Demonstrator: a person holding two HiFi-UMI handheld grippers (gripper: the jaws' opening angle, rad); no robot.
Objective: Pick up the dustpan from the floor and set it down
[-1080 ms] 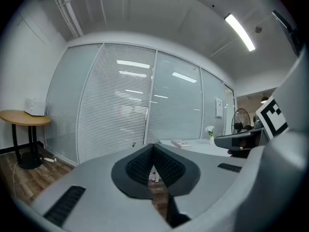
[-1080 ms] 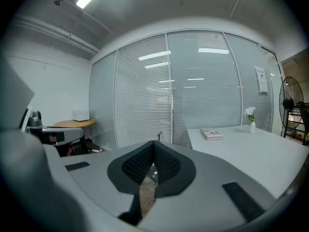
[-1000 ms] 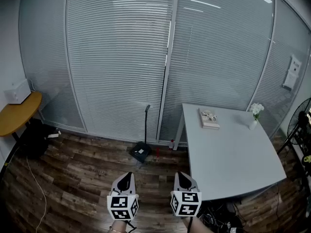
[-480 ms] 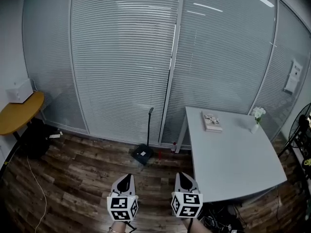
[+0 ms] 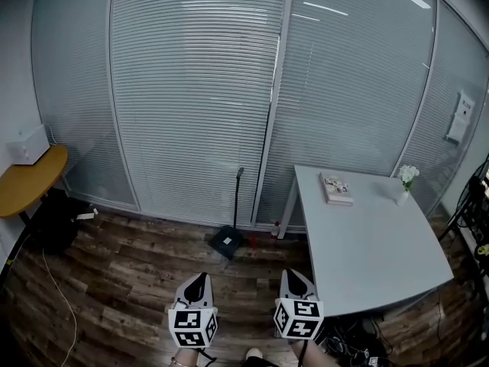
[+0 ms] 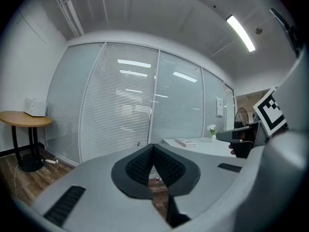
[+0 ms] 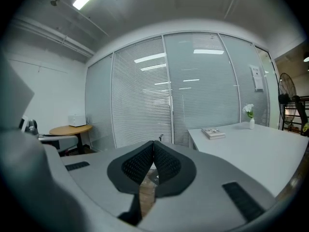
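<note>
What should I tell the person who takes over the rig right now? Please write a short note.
Left claw: shut, empty.
Right claw: shut, empty.
Dustpan: on the floor by the glass wall, left of the table, handle upright, ahead of both claws.
Done: nothing yet.
To do: reach the dustpan, grip it, lift it, set it down.

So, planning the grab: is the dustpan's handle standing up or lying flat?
Standing up: the dustpan rests on the wood floor by the glass wall, its long handle rising nearly straight above it.
</note>
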